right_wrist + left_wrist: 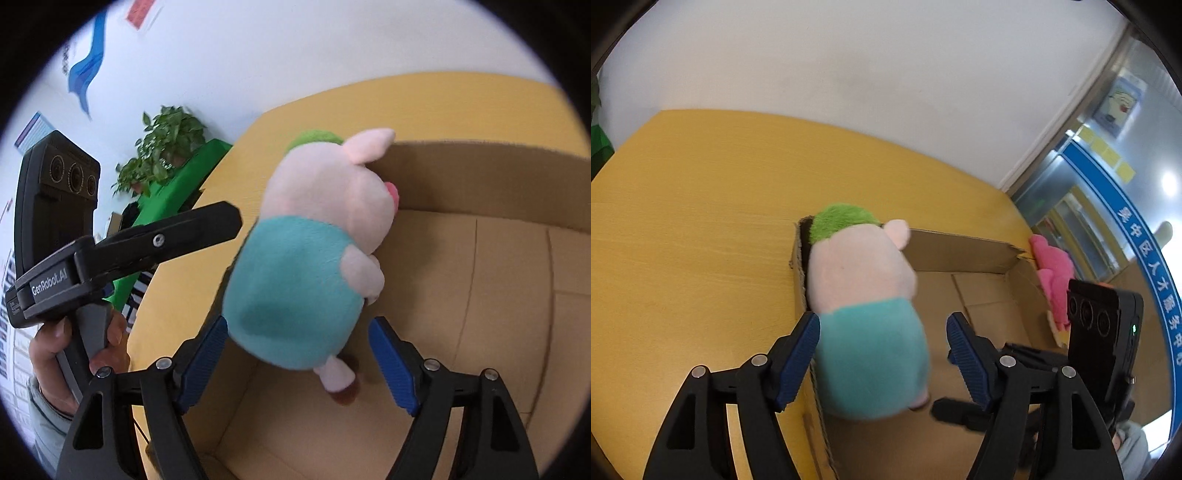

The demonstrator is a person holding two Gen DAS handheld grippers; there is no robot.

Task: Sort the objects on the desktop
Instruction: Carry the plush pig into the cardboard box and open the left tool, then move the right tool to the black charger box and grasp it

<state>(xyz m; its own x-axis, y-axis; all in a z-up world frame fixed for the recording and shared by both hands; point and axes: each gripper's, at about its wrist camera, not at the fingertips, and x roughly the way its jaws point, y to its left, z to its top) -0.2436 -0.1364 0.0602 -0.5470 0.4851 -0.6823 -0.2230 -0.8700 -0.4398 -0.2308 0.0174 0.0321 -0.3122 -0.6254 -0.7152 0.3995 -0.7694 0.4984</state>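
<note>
A plush pig (866, 314) with a teal shirt, pale pink head and green cap hangs blurred over the near left corner of an open cardboard box (960, 254). It also shows in the right wrist view (306, 273) above the box's floor (461, 295). My left gripper (882, 350) is open, its blue pads either side of the pig without gripping it. My right gripper (299, 358) is open, with the pig between and above its pads. The left gripper's body (122, 254) shows in the right wrist view, held by a hand (66, 354).
The box stands on a yellow wooden table (701, 229). A pink plush toy (1054, 277) lies just outside the box's far right corner. The right gripper's camera unit (1104, 325) is at the right. A potted plant (166, 144) and green object stand beyond the table.
</note>
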